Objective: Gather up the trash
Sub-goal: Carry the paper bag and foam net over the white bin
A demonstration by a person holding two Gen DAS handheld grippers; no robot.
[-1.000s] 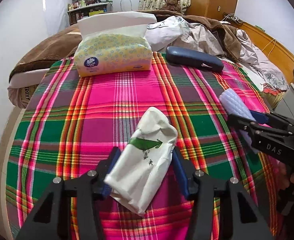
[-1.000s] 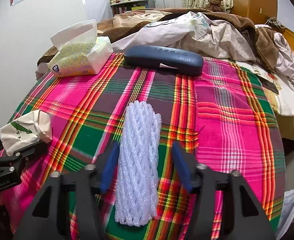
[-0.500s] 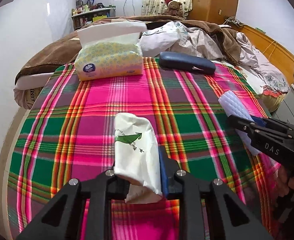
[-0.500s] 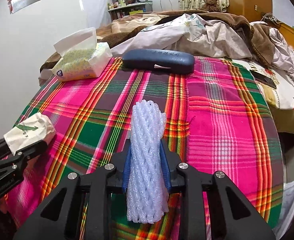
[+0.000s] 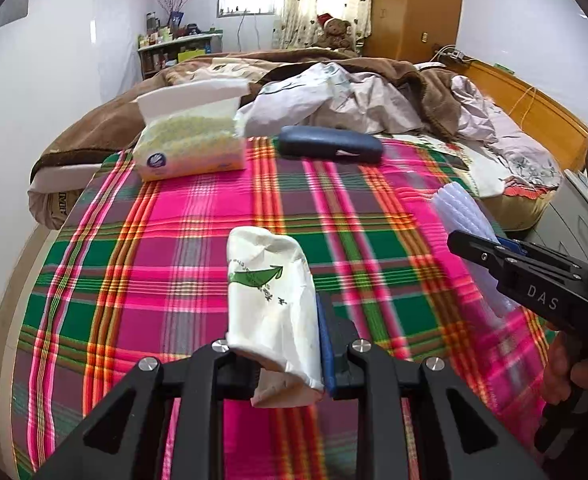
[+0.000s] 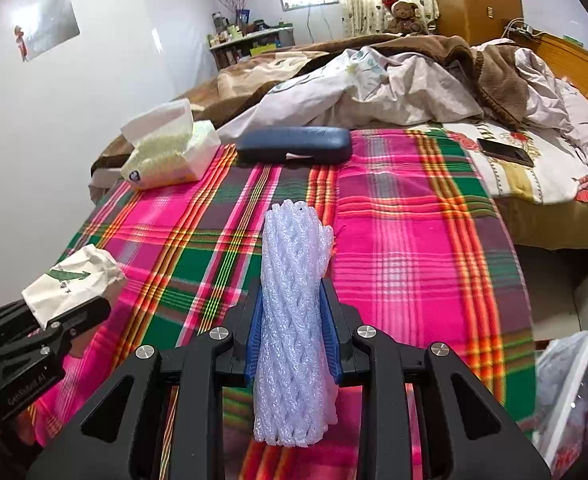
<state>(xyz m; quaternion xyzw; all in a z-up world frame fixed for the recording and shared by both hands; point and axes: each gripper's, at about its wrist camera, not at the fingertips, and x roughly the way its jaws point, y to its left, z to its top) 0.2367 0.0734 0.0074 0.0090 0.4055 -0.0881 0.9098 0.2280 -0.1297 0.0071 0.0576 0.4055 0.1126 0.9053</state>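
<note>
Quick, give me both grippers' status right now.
Left gripper: shut on the crumpled paper.
Right gripper: shut on the foam net.

Crumpled paper wrapper (image 5: 272, 304), white foam netting (image 6: 292, 320), woven plaid cloth (image 5: 198, 232)

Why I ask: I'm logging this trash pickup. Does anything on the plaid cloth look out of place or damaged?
Nothing looks spilled or broken. The tissue pack and dark blue case sit at the plaid cloth's far edge. The only litter, a crumpled paper wrapper and white foam net, is pinched in the tongs.
</note>
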